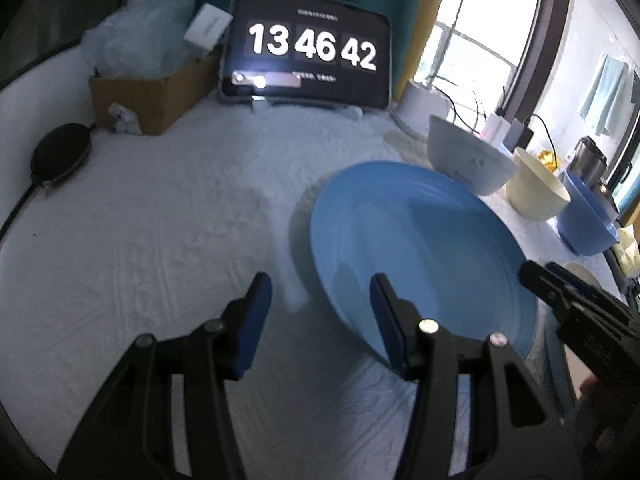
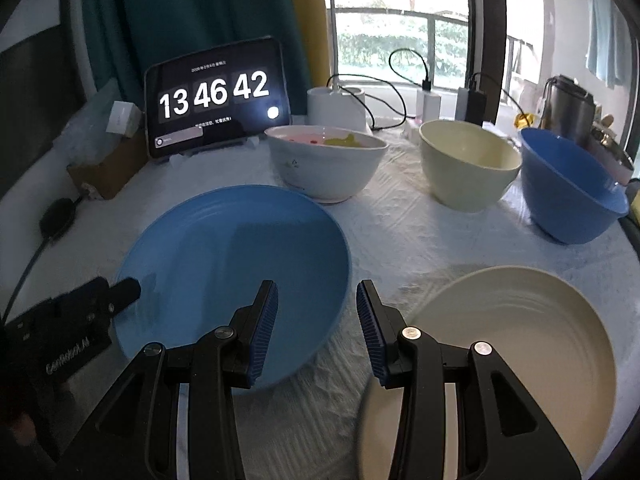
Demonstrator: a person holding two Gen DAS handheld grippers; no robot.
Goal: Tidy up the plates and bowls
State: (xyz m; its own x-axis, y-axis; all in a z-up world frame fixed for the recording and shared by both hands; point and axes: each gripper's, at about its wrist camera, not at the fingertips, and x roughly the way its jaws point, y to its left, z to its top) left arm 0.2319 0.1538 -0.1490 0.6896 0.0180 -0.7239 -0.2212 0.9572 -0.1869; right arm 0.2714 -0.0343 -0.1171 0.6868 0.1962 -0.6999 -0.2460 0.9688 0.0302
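Note:
A blue plate (image 1: 420, 248) (image 2: 236, 268) lies on the white cloth. A cream plate (image 2: 516, 344) lies to its right. Behind stand a white patterned bowl (image 2: 324, 168) (image 1: 464, 160), a cream bowl (image 2: 468, 168) (image 1: 536, 188) and a blue bowl (image 2: 568, 188) (image 1: 584, 216). My left gripper (image 1: 320, 320) is open at the blue plate's left rim, one finger over the plate; it also shows in the right wrist view (image 2: 124, 292). My right gripper (image 2: 316, 328) is open and empty, above the gap between the two plates; it also shows in the left wrist view (image 1: 540, 276).
A tablet clock (image 2: 216, 100) stands at the back. A cardboard box (image 1: 148, 96) with plastic wrap and a black pouch (image 1: 60, 156) are at the left. A white appliance (image 2: 336, 104), chargers with cables and a metal kettle (image 2: 568, 108) line the window side.

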